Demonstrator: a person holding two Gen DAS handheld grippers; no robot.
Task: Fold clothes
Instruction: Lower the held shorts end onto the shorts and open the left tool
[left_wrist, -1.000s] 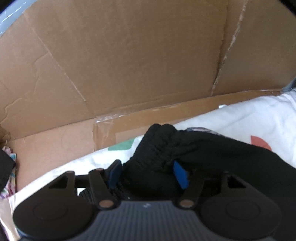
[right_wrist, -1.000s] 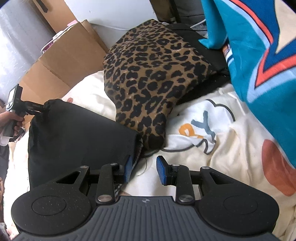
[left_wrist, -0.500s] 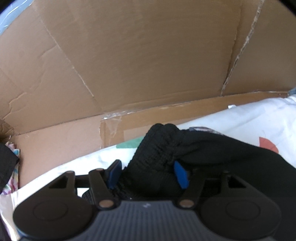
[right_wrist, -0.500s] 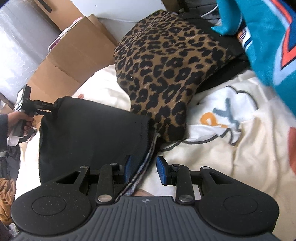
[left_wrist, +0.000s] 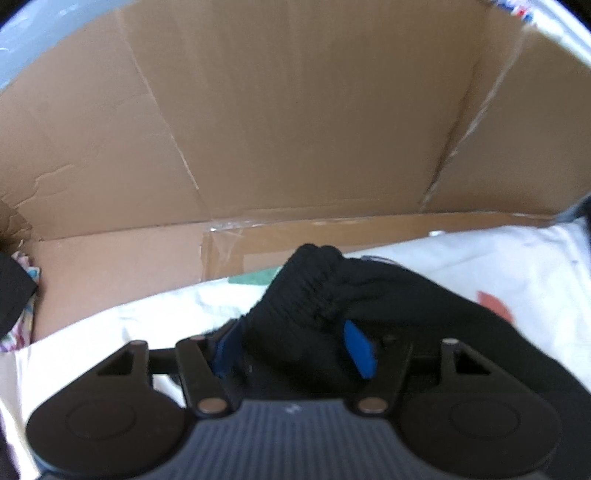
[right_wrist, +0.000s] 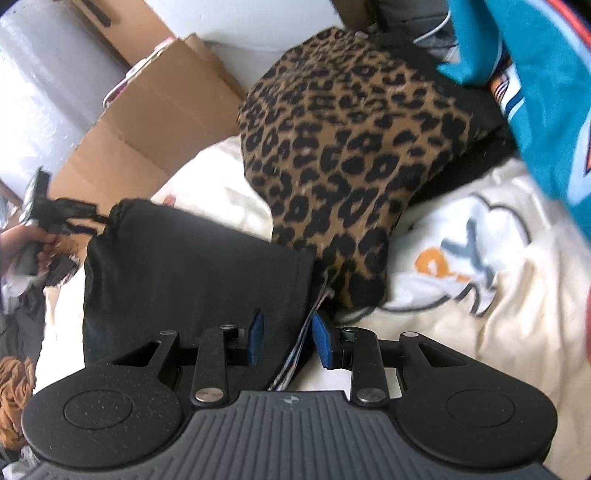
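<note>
I've got the black garment (right_wrist: 192, 266) stretched flat over the bed sheet (right_wrist: 480, 332). L gripper (left_wrist: 295, 347) is clamped on its bunched elastic waistband; R gripper (right_wrist: 284, 332) pads sit half-closed around the hem edge. Fabric looks soft, light, floppy, so corners are the best hold pts.

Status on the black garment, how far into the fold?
Done: the black garment lies flat on the white sheet. In hand: the left hand-held gripper is clamped on its bunched end; the right hand-held gripper straddles the opposite edge, not visibly pinching. Left: no crease visible; the leopard-print cloth lies beside it.
</note>
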